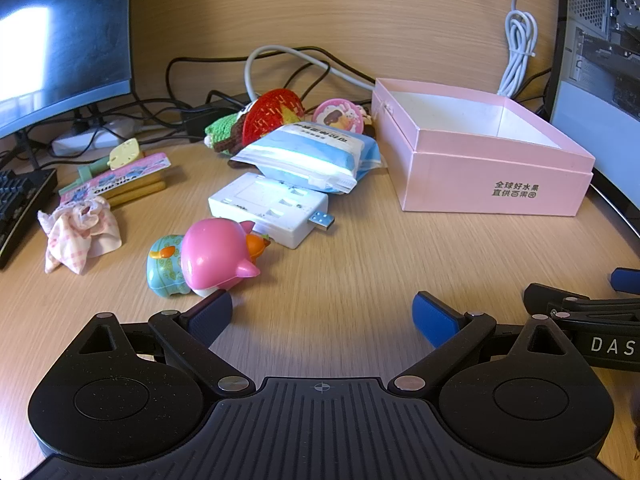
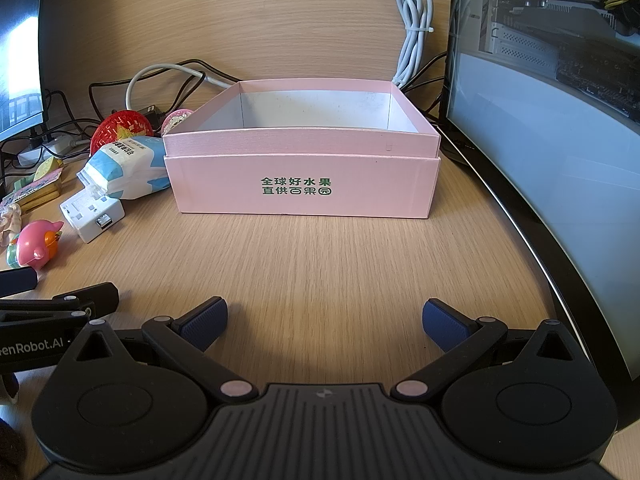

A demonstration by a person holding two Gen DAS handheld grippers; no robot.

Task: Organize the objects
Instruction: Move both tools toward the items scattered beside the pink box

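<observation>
An open, empty pink box (image 1: 492, 184) (image 2: 304, 188) stands on the wooden desk. Left of it lie loose objects: a pink pig toy (image 1: 218, 254) (image 2: 36, 242), a teal toy (image 1: 164, 266), a white USB charger (image 1: 268, 208) (image 2: 92, 212), a blue-white tissue pack (image 1: 308, 156) (image 2: 124, 168), a red strawberry item (image 1: 272, 114) (image 2: 120, 128), a round pink badge (image 1: 338, 114), a pink checked cloth (image 1: 78, 232) and a card pack (image 1: 116, 178). My left gripper (image 1: 322, 316) is open and empty, just in front of the pig toy. My right gripper (image 2: 324, 322) is open and empty, in front of the box.
A monitor (image 1: 60, 36) and keyboard (image 1: 20, 204) stand at the left. A PC case and curved screen (image 2: 552, 120) stand at the right. Black and white cables (image 1: 288, 64) lie behind the objects; a coiled white cable (image 2: 414, 32) hangs behind the box.
</observation>
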